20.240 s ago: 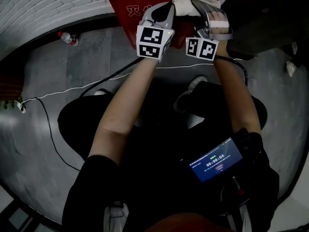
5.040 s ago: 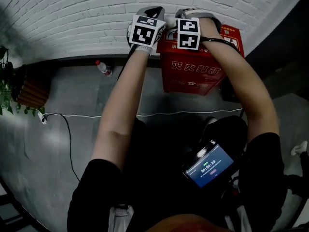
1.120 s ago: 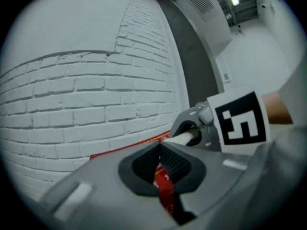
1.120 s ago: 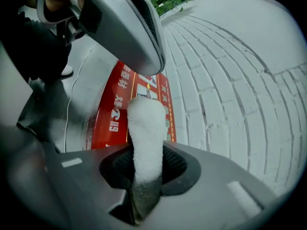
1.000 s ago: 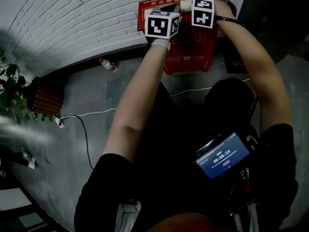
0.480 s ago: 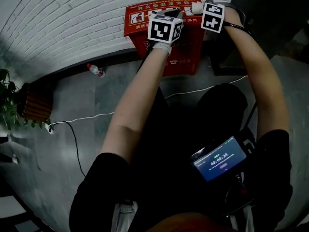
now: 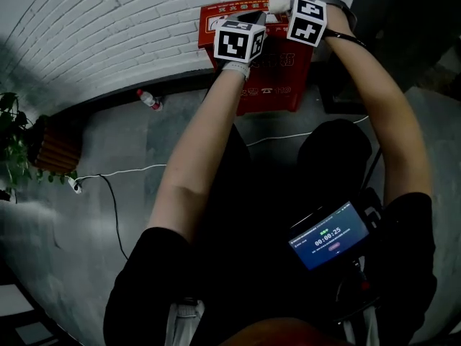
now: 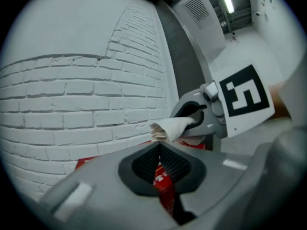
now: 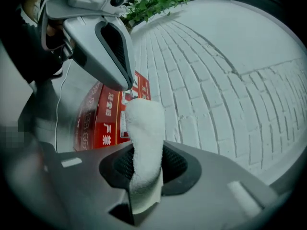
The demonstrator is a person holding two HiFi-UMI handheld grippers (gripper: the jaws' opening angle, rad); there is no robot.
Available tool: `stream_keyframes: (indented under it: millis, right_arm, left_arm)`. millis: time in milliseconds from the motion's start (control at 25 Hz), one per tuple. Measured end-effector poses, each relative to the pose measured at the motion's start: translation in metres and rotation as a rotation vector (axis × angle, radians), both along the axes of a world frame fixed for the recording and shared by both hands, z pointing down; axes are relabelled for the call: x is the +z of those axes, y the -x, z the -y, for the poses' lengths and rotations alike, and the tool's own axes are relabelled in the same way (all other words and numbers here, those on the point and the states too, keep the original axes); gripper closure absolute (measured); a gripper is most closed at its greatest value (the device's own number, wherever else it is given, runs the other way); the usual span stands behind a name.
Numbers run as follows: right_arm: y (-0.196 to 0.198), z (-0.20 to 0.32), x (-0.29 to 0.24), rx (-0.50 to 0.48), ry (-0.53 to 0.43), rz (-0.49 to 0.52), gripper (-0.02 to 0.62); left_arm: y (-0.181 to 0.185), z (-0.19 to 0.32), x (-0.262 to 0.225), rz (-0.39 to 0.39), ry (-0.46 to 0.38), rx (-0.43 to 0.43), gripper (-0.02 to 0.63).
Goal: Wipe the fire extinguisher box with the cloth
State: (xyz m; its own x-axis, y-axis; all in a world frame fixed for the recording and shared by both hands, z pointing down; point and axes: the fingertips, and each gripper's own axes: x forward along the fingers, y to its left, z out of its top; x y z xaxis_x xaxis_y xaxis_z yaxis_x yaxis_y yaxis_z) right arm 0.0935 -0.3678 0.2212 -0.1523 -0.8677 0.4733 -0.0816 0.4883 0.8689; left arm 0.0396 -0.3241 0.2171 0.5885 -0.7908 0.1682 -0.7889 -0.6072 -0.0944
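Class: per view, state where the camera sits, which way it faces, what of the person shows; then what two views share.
Head view: on the head, steeply downward; forearms, left gripper, right gripper at the red fire extinguisher box.
Left gripper view: on it, toward the white brick wall; jaws shut.
Right gripper view: on it, wallward too; jaws grip the white cloth.
Shared: both gripper views show the box.

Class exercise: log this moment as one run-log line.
right gripper: shut on cloth | left gripper: shut | box: against wall
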Motion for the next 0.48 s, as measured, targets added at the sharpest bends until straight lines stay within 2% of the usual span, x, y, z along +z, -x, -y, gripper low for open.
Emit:
stream_keyframes:
  millis: [160, 480]
  right_arm:
    - [0.048, -0.007, -0.009, -0.070, 0.008, 0.016, 0.491]
    - [0.158, -0.031, 0.018, -0.209, 0.023, 0.014, 0.488]
  left_arm:
    - [0.044, 0.000, -0.013, 0.006, -0.009, -0.069, 0.607]
    - [0.140, -0.015, -0.011, 0.015, -0.034, -0.189, 0.607]
